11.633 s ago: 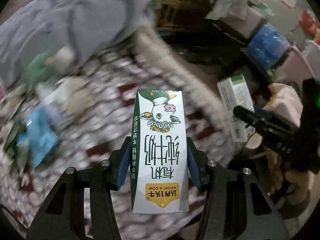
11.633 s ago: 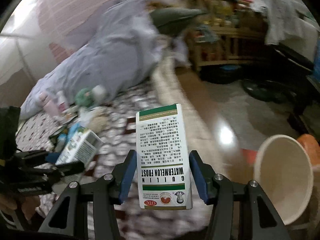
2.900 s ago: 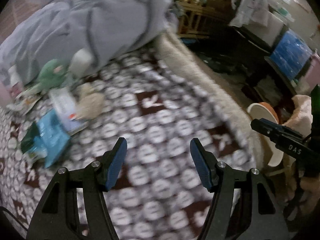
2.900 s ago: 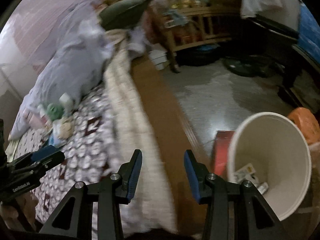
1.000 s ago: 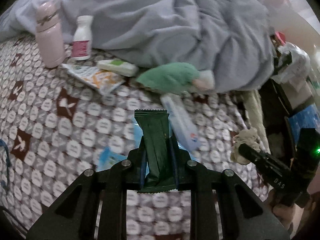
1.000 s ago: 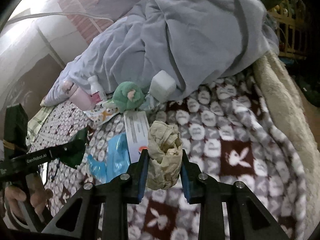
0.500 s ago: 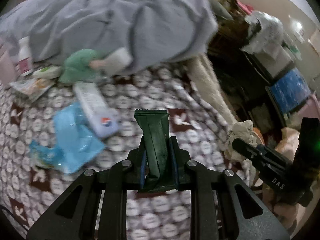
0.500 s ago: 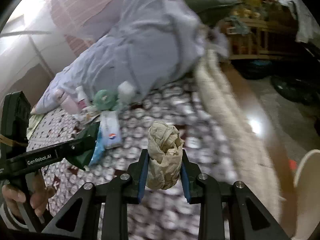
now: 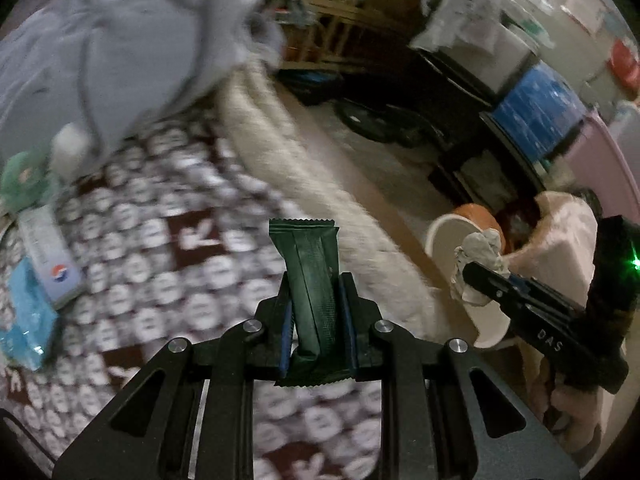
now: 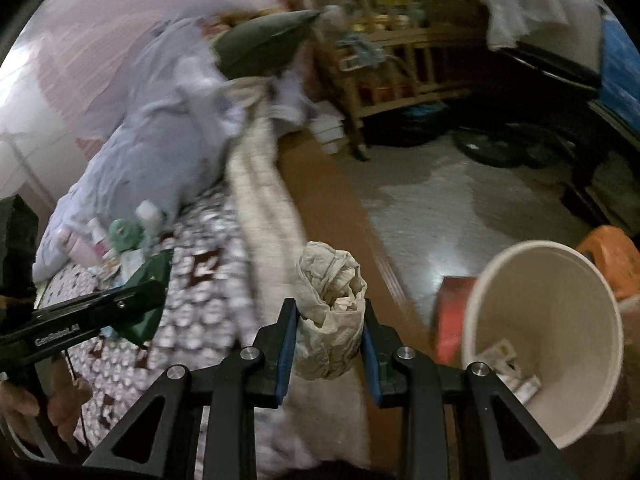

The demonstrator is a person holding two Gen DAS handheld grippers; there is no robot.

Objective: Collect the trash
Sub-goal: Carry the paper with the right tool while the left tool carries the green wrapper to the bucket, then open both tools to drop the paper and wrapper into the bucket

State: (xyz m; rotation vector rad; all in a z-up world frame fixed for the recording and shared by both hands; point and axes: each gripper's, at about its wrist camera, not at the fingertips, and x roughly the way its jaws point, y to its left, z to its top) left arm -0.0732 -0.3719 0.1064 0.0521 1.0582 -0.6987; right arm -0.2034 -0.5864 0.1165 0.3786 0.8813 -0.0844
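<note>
Left tool (image 9: 316,312) pinches a green wrapper (image 9: 310,276) upright above the patterned bed (image 9: 168,272). Right tool (image 10: 330,334) squeezes a crumpled paper wad (image 10: 330,312) over the bed's edge, near the white bin (image 10: 552,320) on the floor, scraps inside.

Dim indoor light is washing both fisheye views, with black corners bending the edges. Motion blur is smearing the patterned blanket (image 9: 168,240) and grey duvet (image 9: 120,52), while glare is shining off the floor (image 10: 440,264).
</note>
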